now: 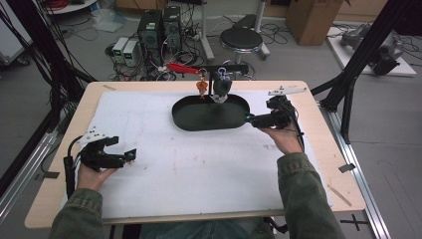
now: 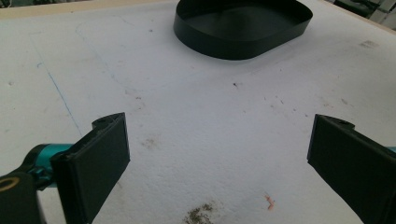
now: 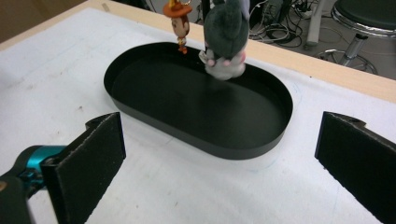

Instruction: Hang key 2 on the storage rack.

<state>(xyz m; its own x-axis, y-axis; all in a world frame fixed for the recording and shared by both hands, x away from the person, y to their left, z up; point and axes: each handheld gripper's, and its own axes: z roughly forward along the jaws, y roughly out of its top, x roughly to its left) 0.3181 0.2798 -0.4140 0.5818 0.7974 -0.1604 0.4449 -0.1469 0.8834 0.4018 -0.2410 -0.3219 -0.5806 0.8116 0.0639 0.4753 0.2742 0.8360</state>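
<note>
One black oval tray (image 1: 189, 121) lies on the white mat (image 1: 189, 169), toward the far edge of the table (image 1: 318, 164). Two toys hang above its far rim from a black bar (image 1: 234, 68): one grey plush (image 1: 221, 87) and one small orange figure (image 1: 201, 87). There are two grippers. The right gripper (image 1: 250, 118) sits just beside the tray's right end, jaws spread wide with nothing between them. The left gripper (image 1: 130, 155) rests near the mat's left edge, well apart from the tray, its jaws also wide apart and empty.

The right gripper view shows the plush (image 3: 225, 35) hanging low, close over the tray (image 3: 154, 119) floor near the far wall, and the figure (image 3: 179, 24) with a brown hat beside it; whether the plush touches the floor cannot be told. The left gripper view shows the tray (image 2: 224, 44) from the other side, and stains on the mat (image 2: 196, 116): a dark smudge (image 2: 198, 214) and an orange fleck (image 2: 270, 201). The high view adds one round stool (image 1: 241, 39), computer boxes (image 1: 159, 27) and a cardboard box (image 1: 311, 17) on the floor beyond the table.

No writing can be read.
</note>
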